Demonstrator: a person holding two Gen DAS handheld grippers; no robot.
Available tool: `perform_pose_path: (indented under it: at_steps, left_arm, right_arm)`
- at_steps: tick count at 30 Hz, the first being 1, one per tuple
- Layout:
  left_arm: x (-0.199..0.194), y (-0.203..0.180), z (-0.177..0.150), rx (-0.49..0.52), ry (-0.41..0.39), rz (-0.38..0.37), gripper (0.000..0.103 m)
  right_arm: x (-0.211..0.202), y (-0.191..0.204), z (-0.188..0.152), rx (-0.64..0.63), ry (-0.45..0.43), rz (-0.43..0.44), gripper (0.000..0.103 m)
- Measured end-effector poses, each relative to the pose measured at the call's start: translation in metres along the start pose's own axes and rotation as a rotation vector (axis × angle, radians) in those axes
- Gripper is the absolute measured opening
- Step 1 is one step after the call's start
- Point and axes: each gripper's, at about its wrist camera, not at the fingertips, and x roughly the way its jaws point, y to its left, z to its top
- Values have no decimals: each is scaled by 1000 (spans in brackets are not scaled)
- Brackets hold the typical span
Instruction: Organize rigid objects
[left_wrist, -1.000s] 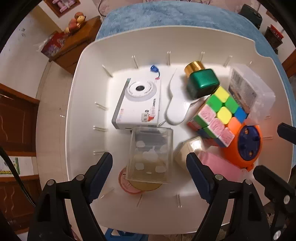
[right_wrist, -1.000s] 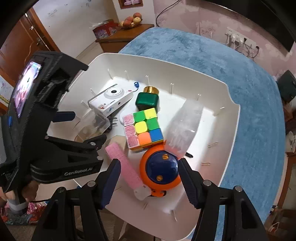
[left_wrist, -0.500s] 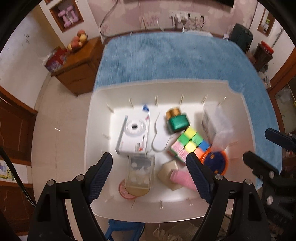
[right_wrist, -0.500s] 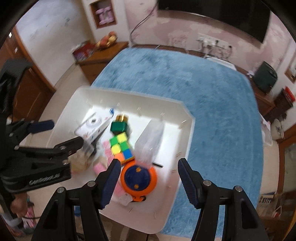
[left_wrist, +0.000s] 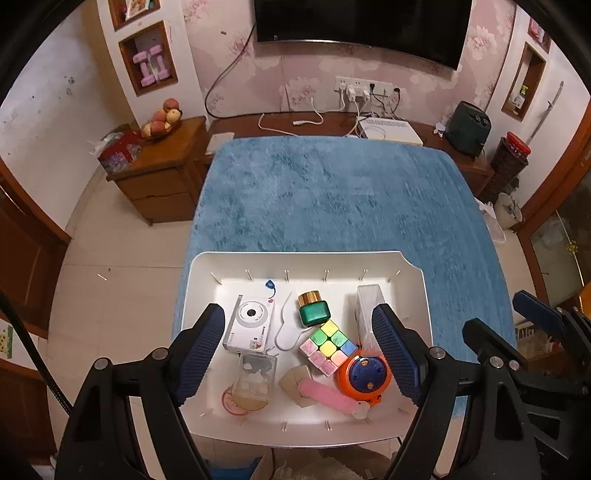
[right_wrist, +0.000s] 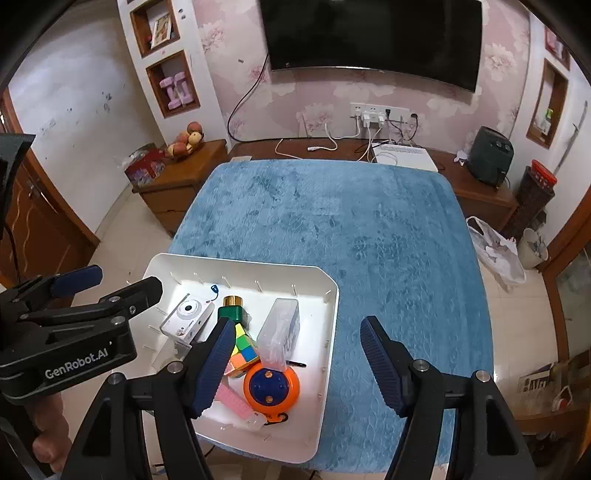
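Note:
A white tray (left_wrist: 417, 280) sits at the near edge of a blue-covered table (left_wrist: 332, 192). It holds a white camera (left_wrist: 251, 325), a green bottle with a gold cap (left_wrist: 313, 312), a colour cube (left_wrist: 328, 347), an orange round gadget (left_wrist: 364, 374), a pink flat piece (left_wrist: 328, 393) and two clear boxes (left_wrist: 256, 376) (left_wrist: 365, 310). My left gripper (left_wrist: 298, 314) hangs open well above the tray, holding nothing. My right gripper (right_wrist: 298, 323) hovers over the tray's right rim (right_wrist: 332, 325); its jaws are opening and nothing is between them.
A wooden cabinet (left_wrist: 162, 173) with a bowl of fruit stands left of the table. Behind the table runs a low wooden shelf (right_wrist: 332, 151) with cables and a white device. A black heater (left_wrist: 467, 127) sits at the back right. Tiled floor (left_wrist: 110, 295) lies left of the tray.
Both grippers have risen away from the tray and tilted up, so the tray looks smaller and the room shows. The right jaws stand wider than before.

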Motion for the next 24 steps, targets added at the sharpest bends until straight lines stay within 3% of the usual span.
perform_pose_path:
  at_steps: [12, 24]
  left_arm:
    - [-4, -11, -4, 3, -12, 26, 84]
    - [-7, -14, -2, -10, -26, 6, 84]
  right_arm:
    - [-10, -10, -3, 27, -39, -43, 71]
    - [-14, -11, 3, 16, -63, -53, 71]
